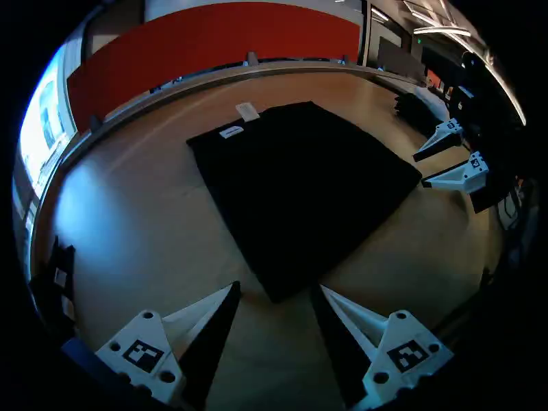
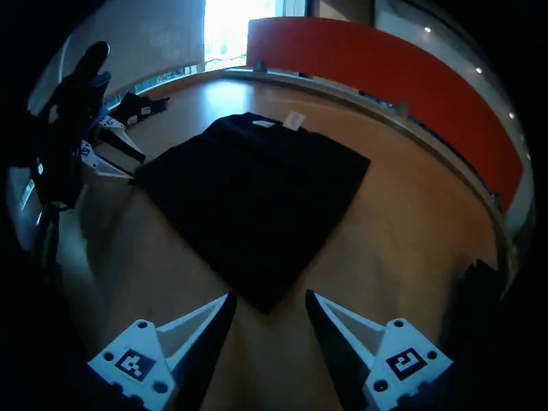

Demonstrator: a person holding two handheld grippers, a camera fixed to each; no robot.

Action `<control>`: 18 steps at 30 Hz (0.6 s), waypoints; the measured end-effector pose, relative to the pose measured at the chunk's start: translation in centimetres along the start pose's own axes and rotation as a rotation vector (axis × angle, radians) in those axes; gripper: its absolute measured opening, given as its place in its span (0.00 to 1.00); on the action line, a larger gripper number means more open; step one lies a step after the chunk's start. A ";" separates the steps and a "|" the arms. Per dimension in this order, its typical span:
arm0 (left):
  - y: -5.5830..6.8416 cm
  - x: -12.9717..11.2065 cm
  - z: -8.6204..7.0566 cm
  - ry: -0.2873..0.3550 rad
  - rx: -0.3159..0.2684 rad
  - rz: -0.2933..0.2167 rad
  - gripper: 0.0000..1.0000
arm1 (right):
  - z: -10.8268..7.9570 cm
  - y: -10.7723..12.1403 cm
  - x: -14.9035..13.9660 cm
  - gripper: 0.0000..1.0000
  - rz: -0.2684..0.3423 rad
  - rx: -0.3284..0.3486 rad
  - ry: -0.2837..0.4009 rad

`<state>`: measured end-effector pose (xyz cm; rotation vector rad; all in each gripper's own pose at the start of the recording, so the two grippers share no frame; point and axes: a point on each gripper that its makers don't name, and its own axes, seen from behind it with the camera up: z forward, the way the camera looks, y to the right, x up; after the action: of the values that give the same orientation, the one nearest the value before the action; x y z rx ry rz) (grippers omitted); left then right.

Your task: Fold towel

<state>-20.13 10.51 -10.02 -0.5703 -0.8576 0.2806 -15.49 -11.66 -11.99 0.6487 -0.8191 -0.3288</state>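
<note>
Lying flat near the middle of the wooden table [image 1: 130,226], the black towel [image 1: 301,185] points one near corner between the spread fingers of the left gripper [image 1: 277,286]. The right gripper [image 2: 270,294], likewise spread and empty, faces another corner. Cloth judged light, limp and non-fragile; best pinched at its corners, low against the table.

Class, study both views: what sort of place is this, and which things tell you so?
Probably an office or lab workroom: a long wooden table, a red partition along its far edge, and strip lights on the ceiling.
</note>
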 end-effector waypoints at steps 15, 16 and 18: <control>0.7 0.0 0.1 -0.015 0.000 0.010 0.53 | 0.2 -0.8 -0.5 0.35 0.020 0.045 -0.015; 0.7 0.0 0.1 -0.016 0.000 0.010 0.52 | 0.2 -0.8 -0.5 0.32 0.019 0.045 -0.015; 0.8 0.0 0.0 -0.018 -0.001 0.009 0.50 | 0.1 -0.9 -0.5 0.27 0.017 0.046 -0.016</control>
<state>-20.14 11.19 -10.43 -0.5730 -0.8733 0.2939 -15.97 -12.12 -12.79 0.6821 -0.8492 -0.3008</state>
